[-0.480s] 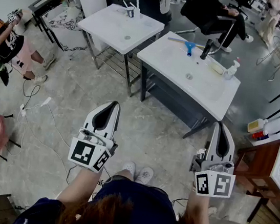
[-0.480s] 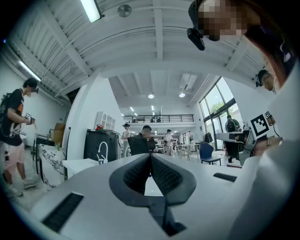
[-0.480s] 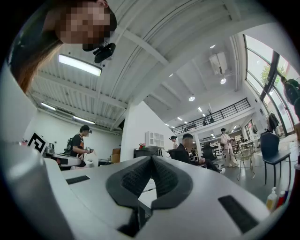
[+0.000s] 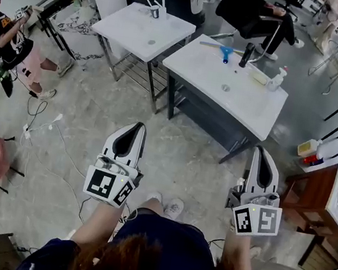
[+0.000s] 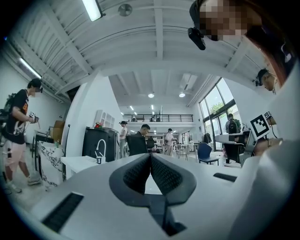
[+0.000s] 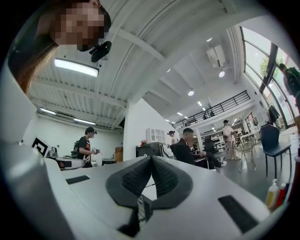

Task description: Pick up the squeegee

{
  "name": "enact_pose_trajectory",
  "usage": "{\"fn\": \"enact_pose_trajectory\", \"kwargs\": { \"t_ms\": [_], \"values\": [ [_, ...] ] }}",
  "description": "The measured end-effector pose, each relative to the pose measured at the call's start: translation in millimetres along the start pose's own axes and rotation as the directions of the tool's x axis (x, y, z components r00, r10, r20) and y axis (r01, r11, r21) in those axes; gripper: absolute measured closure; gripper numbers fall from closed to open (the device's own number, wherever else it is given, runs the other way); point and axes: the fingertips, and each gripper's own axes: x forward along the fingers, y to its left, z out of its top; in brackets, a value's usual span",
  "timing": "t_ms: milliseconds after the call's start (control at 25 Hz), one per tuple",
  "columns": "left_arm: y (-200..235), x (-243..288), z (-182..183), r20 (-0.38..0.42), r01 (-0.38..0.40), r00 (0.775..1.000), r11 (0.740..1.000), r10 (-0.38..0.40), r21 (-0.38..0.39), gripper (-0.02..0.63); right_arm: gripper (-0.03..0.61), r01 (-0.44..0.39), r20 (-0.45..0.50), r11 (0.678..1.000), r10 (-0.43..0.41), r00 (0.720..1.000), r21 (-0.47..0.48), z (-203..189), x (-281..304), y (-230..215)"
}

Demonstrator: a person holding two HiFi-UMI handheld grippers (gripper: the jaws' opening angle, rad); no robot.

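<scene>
left tongs [image 5: 150, 155], right tongs [image 6: 151, 157] closed; likely squeegee [image 4: 225, 51] only in head view.

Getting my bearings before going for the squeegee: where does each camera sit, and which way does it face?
Head view: on the person's head, steeply down on the squeegee on the right sink; left gripper, right gripper, forearms, shoes show.
Left gripper view: on that gripper, level along its shut jaws; the person's head above.
Right gripper view: likewise, tilted slightly up.
Shared: the seated person in all three.
</scene>
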Motion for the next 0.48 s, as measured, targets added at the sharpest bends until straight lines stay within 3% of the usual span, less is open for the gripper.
{"fn": "enact_pose_trajectory", "kwargs": {
  "t_ms": [160, 320, 480],
  "values": [
    [-6.4, 7.3, -0.2, 0.004, 0.005, 1.000, 1.000, -0.005, 0.007, 0.594, 0.559, 0.020, -0.014, 1.000, -0.020, 1.000, -0.015, -2.8, -1.5, -6.0],
    [-11.6, 13.9, 0.4, 0.004, 0.005, 1.000, 1.000, -0.005, 0.011, 0.594, 0.355, 0.021, -0.044, 1.000, -0.021, 0.999, -0.015, -7.2, 1.8, -10.3],
    [-12.4, 20.7, 1.2, 0.007, 0.003, 1.000, 1.000, -0.003, 0.016, 0.594, 0.272, 0.044, -0.032, 0.999, -0.044, 0.999, -0.005, -6.7, 6.4, -17.5]
  ]
}}
